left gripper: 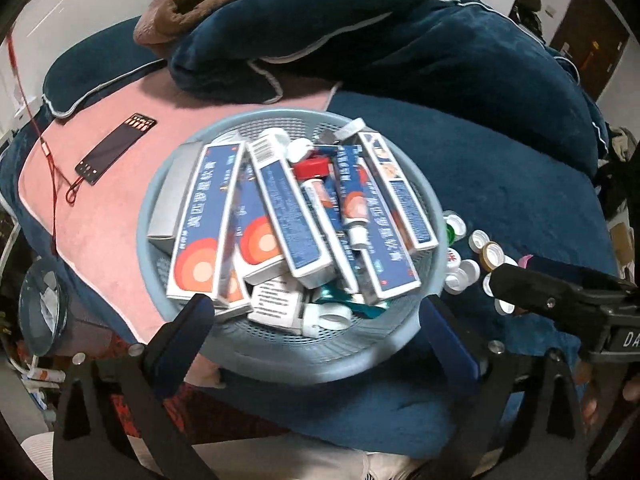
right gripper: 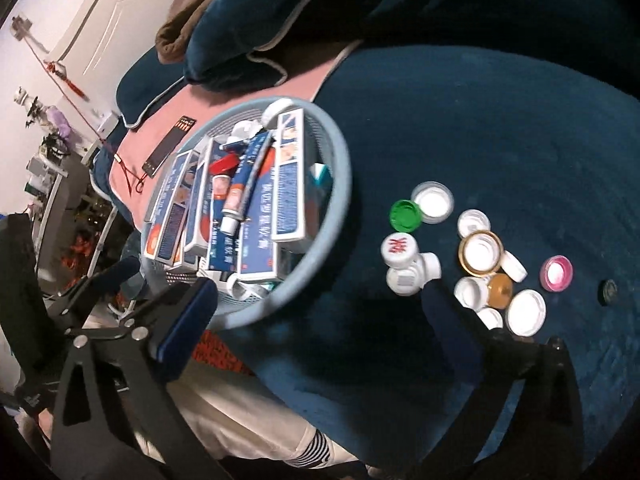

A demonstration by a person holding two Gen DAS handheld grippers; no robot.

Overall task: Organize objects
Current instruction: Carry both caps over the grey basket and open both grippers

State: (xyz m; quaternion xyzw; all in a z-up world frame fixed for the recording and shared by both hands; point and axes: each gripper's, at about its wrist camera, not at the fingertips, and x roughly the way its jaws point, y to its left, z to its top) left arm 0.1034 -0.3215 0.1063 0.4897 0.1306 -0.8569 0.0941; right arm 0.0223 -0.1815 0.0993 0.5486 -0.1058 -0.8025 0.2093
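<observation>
We see the left tool [left gripper: 316, 320] spread wide, empty, its tips straddling the near rim of the basket [left gripper: 192, 152]. Right tool [right gripper: 320, 300] likewise wide apart and empty, just right of the basket. Basket sits on the bed [right gripper: 480, 120], heaped with boxes [left gripper: 200, 224] and a tube [left gripper: 354, 208]. Loose caps [right gripper: 480, 252] lie right of the basket.

Boxes [left gripper: 280, 216] in basket [left gripper: 280, 356]; caps [right gripper: 476, 264] right of basket.
</observation>
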